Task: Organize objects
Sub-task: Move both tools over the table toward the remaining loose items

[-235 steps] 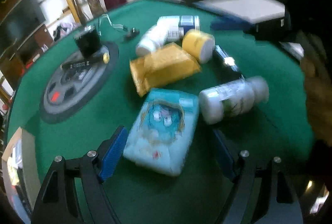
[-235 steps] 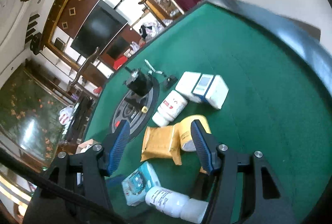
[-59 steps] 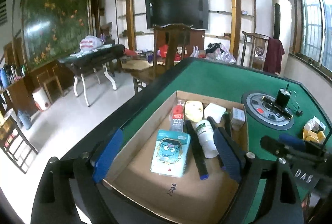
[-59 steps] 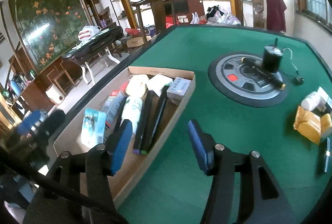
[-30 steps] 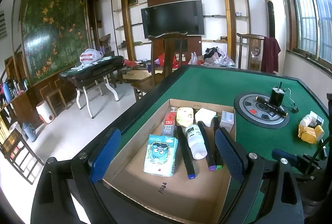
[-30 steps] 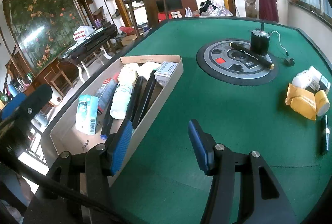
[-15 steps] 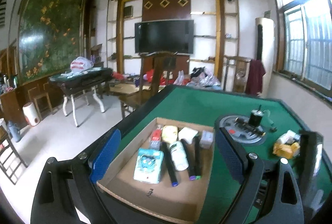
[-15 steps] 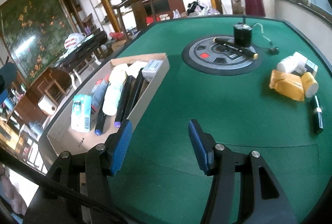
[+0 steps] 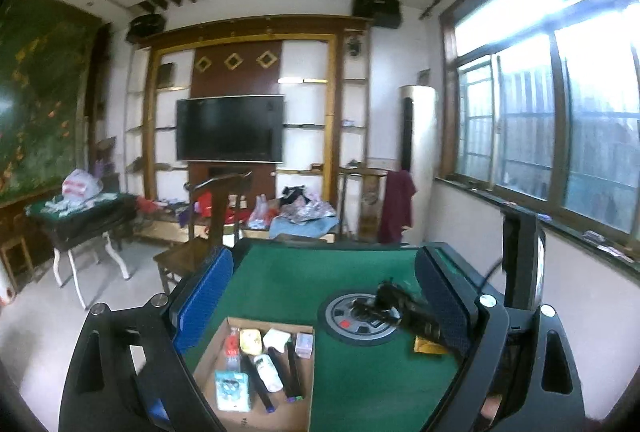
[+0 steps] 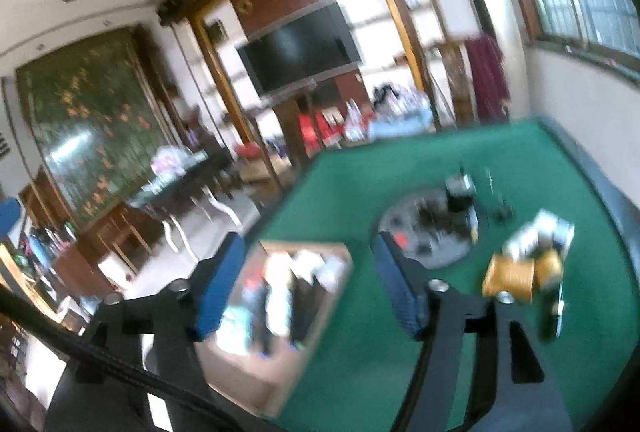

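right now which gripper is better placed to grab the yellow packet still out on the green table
Right, probably. In its own view the yellow packet lies just right of the empty, opening right gripper. The left gripper, also empty, sits over the cardboard box, with the packet behind its right finger.

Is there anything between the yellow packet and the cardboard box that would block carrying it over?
Nothing visible does: only bare green table lies between the yellow packet and the cardboard box. The round grey panel sits further back.
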`<state>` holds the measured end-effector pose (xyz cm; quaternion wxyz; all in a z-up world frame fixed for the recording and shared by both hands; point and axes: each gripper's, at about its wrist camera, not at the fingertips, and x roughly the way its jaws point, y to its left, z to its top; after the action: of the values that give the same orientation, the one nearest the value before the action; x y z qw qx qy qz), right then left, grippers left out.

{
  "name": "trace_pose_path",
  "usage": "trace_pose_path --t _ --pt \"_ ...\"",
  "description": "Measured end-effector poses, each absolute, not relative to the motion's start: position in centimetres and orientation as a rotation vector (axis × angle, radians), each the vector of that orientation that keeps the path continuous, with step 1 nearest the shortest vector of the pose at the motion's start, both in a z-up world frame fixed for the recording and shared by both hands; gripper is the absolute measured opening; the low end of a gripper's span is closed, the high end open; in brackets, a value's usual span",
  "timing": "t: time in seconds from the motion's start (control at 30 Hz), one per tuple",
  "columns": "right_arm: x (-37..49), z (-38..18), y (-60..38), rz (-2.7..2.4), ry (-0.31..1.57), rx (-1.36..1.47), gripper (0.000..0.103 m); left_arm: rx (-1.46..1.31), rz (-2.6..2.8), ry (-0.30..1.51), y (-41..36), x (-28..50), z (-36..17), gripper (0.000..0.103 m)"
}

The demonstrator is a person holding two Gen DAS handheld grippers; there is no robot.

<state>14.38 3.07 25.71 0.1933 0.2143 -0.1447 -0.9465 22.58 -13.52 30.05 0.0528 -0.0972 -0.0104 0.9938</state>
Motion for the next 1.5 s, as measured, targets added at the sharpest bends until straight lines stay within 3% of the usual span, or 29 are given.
trace_pose_path --t 0.1,0.23,0.5,0.77,1.0,1.3,1.5 --pt "15.1 29.9 1.9 -2.621 -0.412 0.535 0.082 -0.275 3.048 0.027 -15.0 23.1 32.6 0.097" --pt "15.1 32.7 -1.3 -2.583 -0.376 0.514 0.082 -0.104 3.177 0.108 -17.8 24.3 32.9 0.101" --pt "12.6 31.7 -10.2 -2.551 -0.257 0.572 0.082 -0.168 3.195 0.033 -24.4 20.9 28.6 0.101" --pt "8.5 31.6 -15.0 -2.567 -0.192 0.562 0.082 -0.143 3.276 0.113 -28.2 18.6 27.0 0.101" --pt "9.1 29.1 -11.1 -2.751 -0.080 0.454 0.082 -0.180 3.268 0.041 -27.9 17.7 26.6 0.101" --pt "6.3 23.4 -2.9 -2.793 -0.146 0.707 0.082 -0.144 3.293 -0.032 -22.0 18.6 23.3 0.101" --pt "7.0 20.7 2.9 -2.816 -0.160 0.723 0.082 -0.352 3.224 -0.145 -17.1 16.6 20.2 0.101"
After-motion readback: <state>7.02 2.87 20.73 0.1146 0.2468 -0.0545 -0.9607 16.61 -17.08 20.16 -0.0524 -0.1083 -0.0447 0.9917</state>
